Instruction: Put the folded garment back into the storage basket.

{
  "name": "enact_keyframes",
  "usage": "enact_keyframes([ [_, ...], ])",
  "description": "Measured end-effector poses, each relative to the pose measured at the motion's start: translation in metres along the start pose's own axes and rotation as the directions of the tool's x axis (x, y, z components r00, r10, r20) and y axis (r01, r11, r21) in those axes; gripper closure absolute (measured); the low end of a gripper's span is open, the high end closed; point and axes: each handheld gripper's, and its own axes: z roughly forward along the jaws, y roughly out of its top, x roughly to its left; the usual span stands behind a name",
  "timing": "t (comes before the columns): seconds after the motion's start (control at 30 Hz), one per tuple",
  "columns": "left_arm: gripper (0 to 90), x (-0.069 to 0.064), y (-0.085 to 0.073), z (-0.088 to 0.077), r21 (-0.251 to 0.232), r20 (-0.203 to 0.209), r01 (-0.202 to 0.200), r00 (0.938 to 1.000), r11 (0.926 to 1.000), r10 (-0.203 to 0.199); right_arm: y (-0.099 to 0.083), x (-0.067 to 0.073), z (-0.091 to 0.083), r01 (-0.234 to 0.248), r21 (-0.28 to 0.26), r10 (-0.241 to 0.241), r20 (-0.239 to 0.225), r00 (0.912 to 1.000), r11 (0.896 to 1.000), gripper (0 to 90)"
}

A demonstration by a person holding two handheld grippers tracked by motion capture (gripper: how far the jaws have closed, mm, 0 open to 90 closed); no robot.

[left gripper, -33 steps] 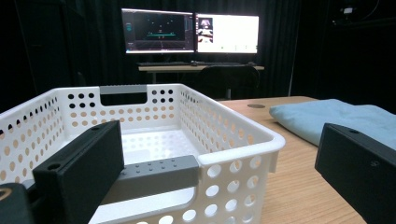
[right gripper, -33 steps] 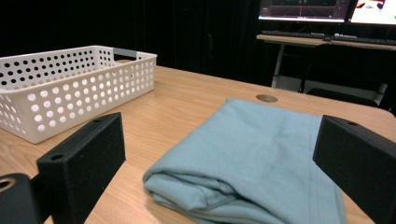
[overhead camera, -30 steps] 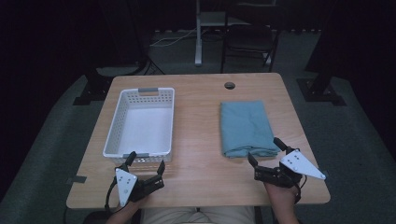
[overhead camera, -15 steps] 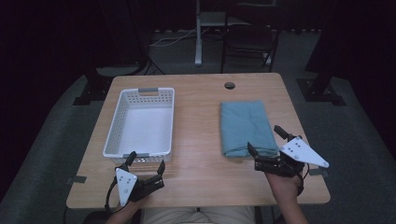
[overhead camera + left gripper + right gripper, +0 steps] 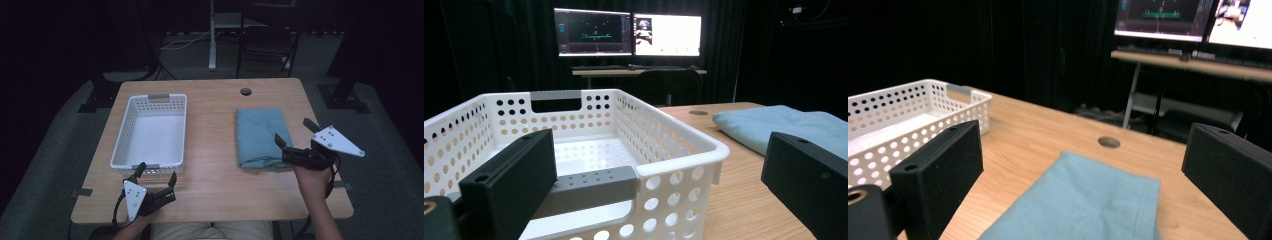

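At the bench's near right edge, the right hand-held gripper, jaws apart, hovers over the folded cloth's corner, seemingly lining up a grasp.

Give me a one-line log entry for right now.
left gripper: open, near white basket | right gripper: open, over folded teal cloth corner | basket empty

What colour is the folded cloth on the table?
Light blue-green cloth; the high view shows it best.
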Motion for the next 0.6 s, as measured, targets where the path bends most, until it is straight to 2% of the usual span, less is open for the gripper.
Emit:
enact_keyframes([
  [0.23, 2.6, 0.000, 0.000, 0.000, 0.001, 0.000, 0.000, 1.0000, 1.0000, 0.000, -0.005, -0.018, 0.019, -0.039, 0.069, 0.039, -0.003, 0.9992, 0.997, 3.1],
  [0.37, 2.6, 0.000, 0.000, 0.000, 0.001, 0.000, -0.001, 1.0000, 1.0000, 0.001, -0.008, -0.026, 0.032, -0.061, 0.116, 0.062, -0.005, 0.9981, 0.991, 4.2],
  [0.6, 2.5, 0.000, 0.000, 0.000, 0.001, 0.003, 0.000, 1.0000, 1.0000, 0.000, -0.016, -0.039, 0.047, -0.088, 0.163, 0.087, 0.017, 0.9961, 0.983, 4.2],
])
